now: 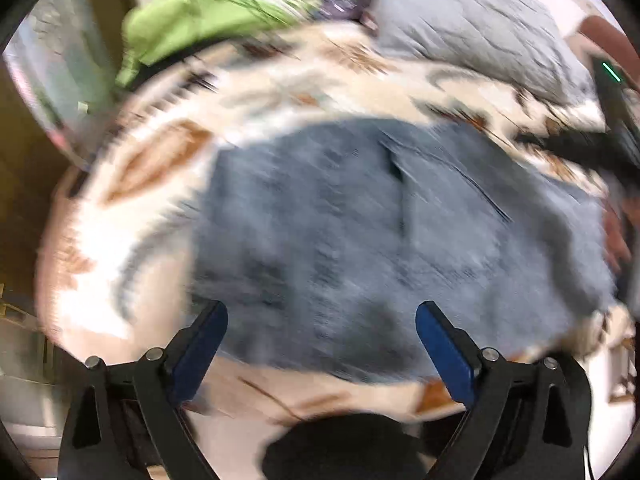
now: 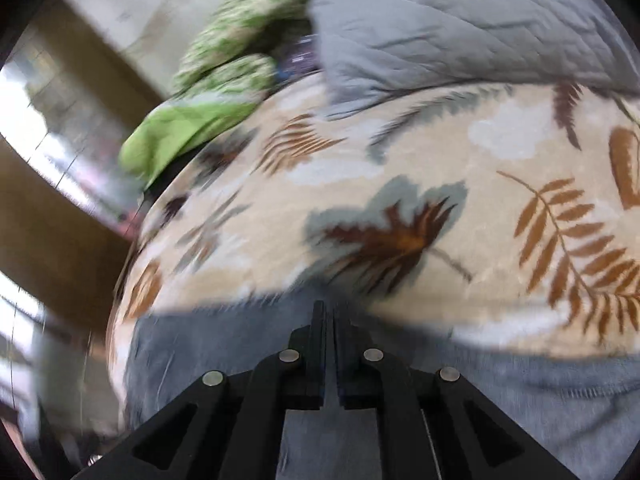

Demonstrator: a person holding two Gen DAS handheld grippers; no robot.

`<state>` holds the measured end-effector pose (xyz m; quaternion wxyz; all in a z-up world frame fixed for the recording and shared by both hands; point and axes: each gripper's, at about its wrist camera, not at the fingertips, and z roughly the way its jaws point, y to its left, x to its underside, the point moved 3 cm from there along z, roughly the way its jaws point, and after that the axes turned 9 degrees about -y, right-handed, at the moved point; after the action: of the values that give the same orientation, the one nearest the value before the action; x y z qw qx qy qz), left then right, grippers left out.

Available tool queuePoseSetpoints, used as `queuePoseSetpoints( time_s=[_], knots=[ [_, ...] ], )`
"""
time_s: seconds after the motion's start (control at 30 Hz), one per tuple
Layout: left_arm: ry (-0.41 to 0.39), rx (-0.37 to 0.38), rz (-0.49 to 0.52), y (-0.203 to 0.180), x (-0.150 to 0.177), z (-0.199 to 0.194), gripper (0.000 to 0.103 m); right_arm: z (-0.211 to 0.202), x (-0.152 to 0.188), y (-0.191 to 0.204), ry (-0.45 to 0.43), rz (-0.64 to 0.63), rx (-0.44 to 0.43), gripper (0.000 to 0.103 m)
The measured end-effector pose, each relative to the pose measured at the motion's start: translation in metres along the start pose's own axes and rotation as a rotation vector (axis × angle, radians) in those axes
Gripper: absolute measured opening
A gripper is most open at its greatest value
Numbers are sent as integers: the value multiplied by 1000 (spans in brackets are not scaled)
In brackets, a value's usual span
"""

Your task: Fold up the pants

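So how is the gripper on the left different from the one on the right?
The left gripper has its jaws wide apart with nothing between them, while the right gripper has its jaws shut. The left gripper's blue pads show; the right gripper's stay hidden. Both are black and point down at the grey-blue pants on the leaf-print blanket.
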<state>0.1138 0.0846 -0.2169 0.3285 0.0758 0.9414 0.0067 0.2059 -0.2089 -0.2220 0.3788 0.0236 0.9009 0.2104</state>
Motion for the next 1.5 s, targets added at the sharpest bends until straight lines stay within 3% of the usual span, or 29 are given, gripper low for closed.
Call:
queuePoseSetpoints(
  time_s=[0.13, 0.2, 0.3, 0.4, 0.53, 0.63, 0.7, 0.77, 0.83, 0.9, 1.03, 1.2, 1.3, 1.5],
  knots=[
    [122, -64, -18, 29, 12, 40, 96, -29, 50, -21, 69, -91, 111, 6],
    [161, -19, -53, 37, 25, 52, 96, -40, 75, -47, 87, -87, 191, 6],
    [163, -18, -87, 42, 25, 48, 96, -89, 106, -93, -5, -12, 173, 4],
    [103, -85, -23, 31, 10, 29, 95, -128, 124, -125, -4, 44, 233, 4],
    [18, -53, 73, -11, -12, 10, 95, -172, 131, -133, -94, 67, 254, 4],
    [21, -13, 172, -49, -15, 19, 95, -176, 143, -133, -85, 17, 324, 4],
    [40, -54, 262, -70, -13, 41, 95, -176, 157, -154, -69, 33, 363, 4],
    [83, -104, 258, -69, -9, 60, 96, -186, 167, -177, -105, 96, 296, 2],
    [123, -24, 123, -50, -10, 75, 101, -203, 174, -198, -136, 158, 292, 2],
    [142, 0, 71, -41, -13, 77, 101, -215, 179, -209, -151, 199, 282, 1],
    [133, -77, 123, -58, -15, 66, 100, -237, 176, -214, -168, 214, 354, 4],
    [58, -12, 166, -86, -21, 33, 100, -283, 176, -228, -293, 346, 308, 4],
    [32, 21, 212, -100, -22, 27, 100, -302, 177, -236, -367, 426, 232, 4],
    [97, -30, 266, -128, -12, 56, 100, -277, 174, -236, -328, 445, 200, 3]
  ],
)
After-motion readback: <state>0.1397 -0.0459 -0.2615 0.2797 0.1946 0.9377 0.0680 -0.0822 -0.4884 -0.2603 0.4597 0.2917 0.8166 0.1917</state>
